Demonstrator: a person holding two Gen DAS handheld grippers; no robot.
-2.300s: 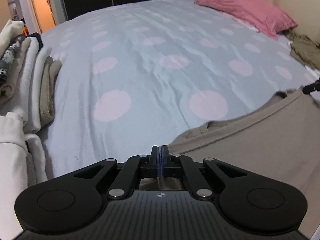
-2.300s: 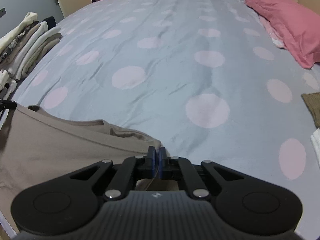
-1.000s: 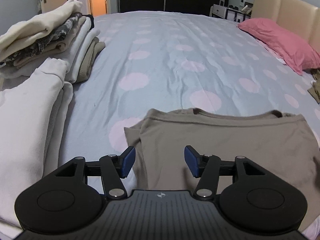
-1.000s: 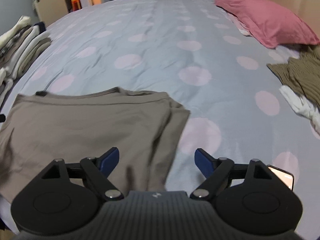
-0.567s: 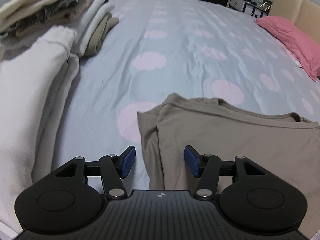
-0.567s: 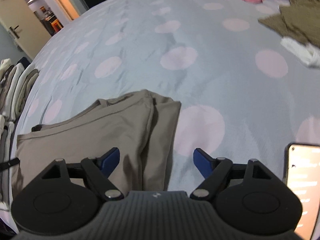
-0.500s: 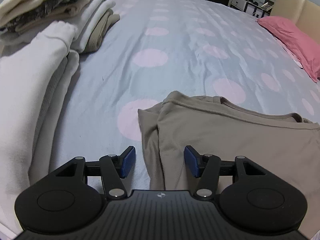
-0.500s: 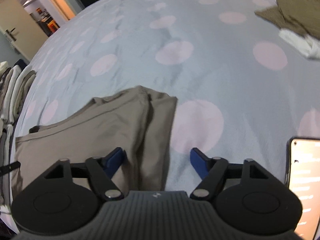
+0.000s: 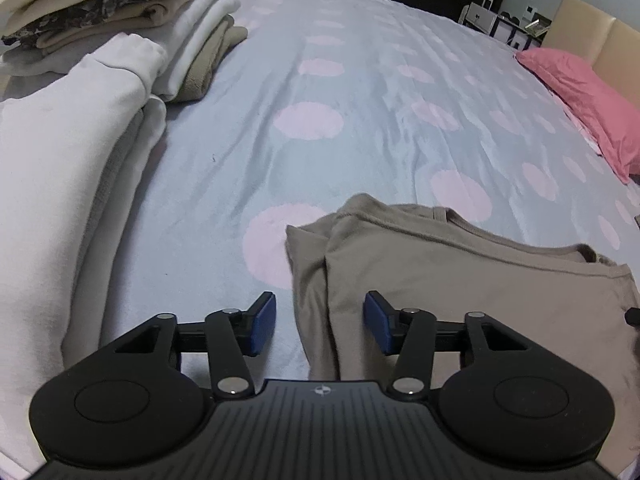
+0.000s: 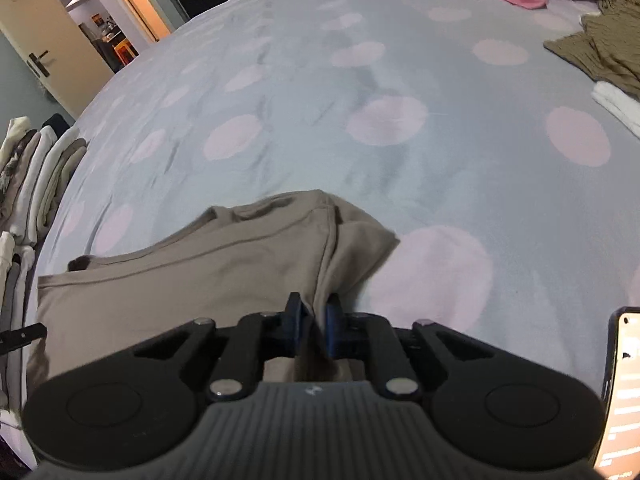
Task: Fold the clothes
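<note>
The right gripper [image 10: 314,320] has just been closing, and its blue pads now pinch a raised ridge of the taupe shirt [image 10: 224,276] at that garment's right side, where the sleeve is tucked under the body panel; the cloth stands up between the jaws, so this reads as a firm hold on the folded edge, probably taken so that side can be lifted and carried across for the next fold. The left gripper [image 9: 320,322] has also been narrowing a little, yet its jaws stand well apart and grip nothing: one pad hovers over bare bedsheet just beside the shirt's left edge, the other over the shirt's body, so the tucked left sleeve and side seam lie between them, ready to be caught. That straddle suggests the matching pinch on this side has not yet been made. Both grippers angle steeply down toward the mattress from the near edge of the bed, side by side, one at each flank of the garment. The shirt lies flat on the polka-dot bedsheet [image 9: 360,92] close to the person, neckline away from the cameras, sleeves already turned in. To the left a stack of folded clothes [image 9: 120,20] and a white sweatshirt [image 9: 60,160] sit along the bed's edge, well apart from the shirt. Farther off, a pink pillow [image 9: 580,96] rests near the headboard, and olive knitwear [image 10: 604,48] waits unfolded at the right.
</note>
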